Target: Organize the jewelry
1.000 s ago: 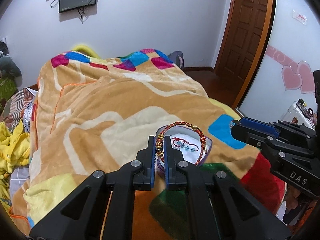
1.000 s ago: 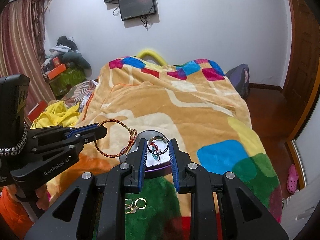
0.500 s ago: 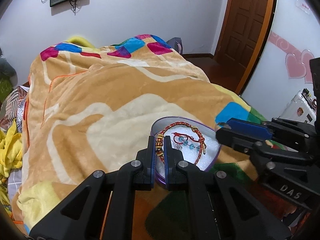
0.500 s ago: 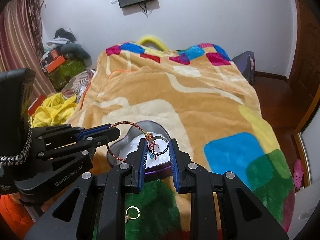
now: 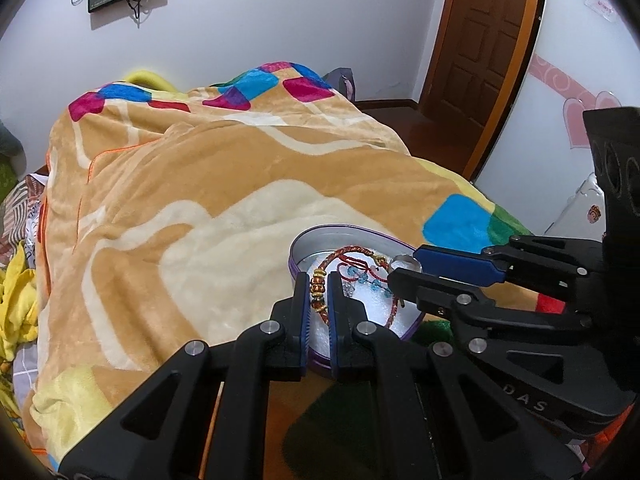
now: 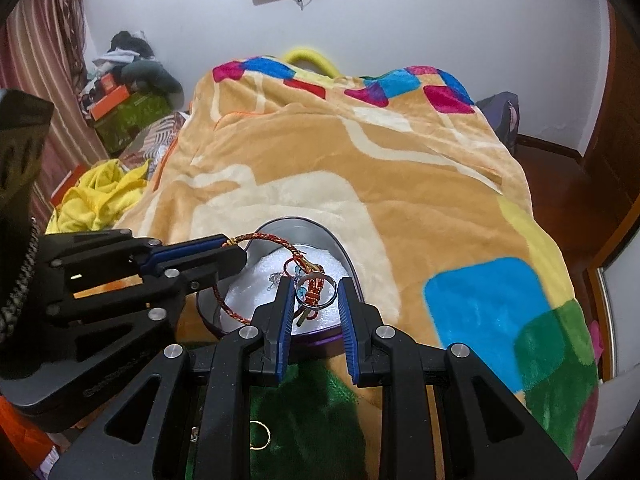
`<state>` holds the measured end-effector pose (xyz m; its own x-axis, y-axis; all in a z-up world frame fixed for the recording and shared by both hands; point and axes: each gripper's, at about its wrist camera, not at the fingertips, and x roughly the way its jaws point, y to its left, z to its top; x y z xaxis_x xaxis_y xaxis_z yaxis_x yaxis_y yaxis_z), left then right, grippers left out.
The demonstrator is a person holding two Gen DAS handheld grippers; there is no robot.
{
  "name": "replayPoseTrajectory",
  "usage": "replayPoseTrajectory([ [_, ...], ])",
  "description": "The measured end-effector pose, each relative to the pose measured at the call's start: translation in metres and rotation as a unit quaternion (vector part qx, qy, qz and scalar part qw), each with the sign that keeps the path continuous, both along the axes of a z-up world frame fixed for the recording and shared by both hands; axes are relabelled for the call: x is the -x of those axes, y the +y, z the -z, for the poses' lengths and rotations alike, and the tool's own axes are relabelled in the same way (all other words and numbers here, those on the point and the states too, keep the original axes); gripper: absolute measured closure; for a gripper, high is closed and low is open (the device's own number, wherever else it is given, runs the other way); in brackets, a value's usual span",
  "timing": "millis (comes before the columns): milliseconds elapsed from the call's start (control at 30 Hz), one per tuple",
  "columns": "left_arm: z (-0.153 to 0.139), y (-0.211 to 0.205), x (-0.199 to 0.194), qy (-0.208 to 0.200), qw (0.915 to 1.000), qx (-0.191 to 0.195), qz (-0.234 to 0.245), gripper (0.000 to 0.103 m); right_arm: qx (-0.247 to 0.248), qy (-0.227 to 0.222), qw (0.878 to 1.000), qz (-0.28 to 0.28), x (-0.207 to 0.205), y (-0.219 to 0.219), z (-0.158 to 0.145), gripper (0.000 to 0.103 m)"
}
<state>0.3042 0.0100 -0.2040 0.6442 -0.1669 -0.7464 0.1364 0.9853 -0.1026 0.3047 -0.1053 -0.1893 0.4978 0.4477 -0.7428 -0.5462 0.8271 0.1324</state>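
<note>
My left gripper (image 5: 319,294) is shut on a red and gold braided bracelet (image 5: 352,256), holding it over the open purple tin (image 5: 320,236) with white foam inside. My right gripper (image 6: 314,296) is shut on a silver ring (image 6: 316,292) and holds it over the same tin (image 6: 296,226). In the right wrist view the bracelet (image 6: 264,238) loops from the left gripper (image 6: 230,256) down into the tin. A red cord piece with blue beads (image 5: 362,274) lies on the foam.
The tin rests on a bed covered by an orange patchwork blanket (image 5: 200,184). A gold ring (image 6: 260,434) lies on the green patch under the right gripper. Yellow clothes (image 6: 96,196) lie left of the bed; a wooden door (image 5: 484,40) stands at the back right.
Both grippers have moved forward and down toward the tin. The bracelet and the ring now hang just above the foam, closer together.
</note>
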Motion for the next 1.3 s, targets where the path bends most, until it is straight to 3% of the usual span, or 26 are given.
replayPoseTrajectory([
  [333,-0.015,0.009,0.010,-0.009,0.9998,0.013,-0.008,0.096,0.014,0.008,1.000,-0.007,0.002,0.003,-0.006,0.079],
  [667,-0.040,0.007,0.038,-0.031,0.9995,0.006,-0.002,0.090,0.004,-0.012,1.000,0.007,0.023,-0.009,-0.031,0.078],
  [733,-0.044,0.005,0.045,-0.033,0.9994,0.003,0.000,0.087,0.002,-0.017,1.000,0.009,0.028,-0.011,-0.036,0.074],
  [833,-0.050,0.004,0.058,-0.038,0.9993,-0.002,0.001,0.073,-0.005,-0.025,1.000,0.015,0.038,-0.017,-0.042,0.061],
  [1100,-0.041,0.005,0.081,-0.019,0.9998,-0.001,0.000,0.069,-0.005,-0.018,0.999,0.028,0.054,-0.027,-0.039,0.059],
  [1300,-0.019,0.001,0.095,0.016,0.9998,0.002,0.009,0.069,0.000,-0.001,1.000,0.030,0.067,-0.030,-0.027,0.059],
])
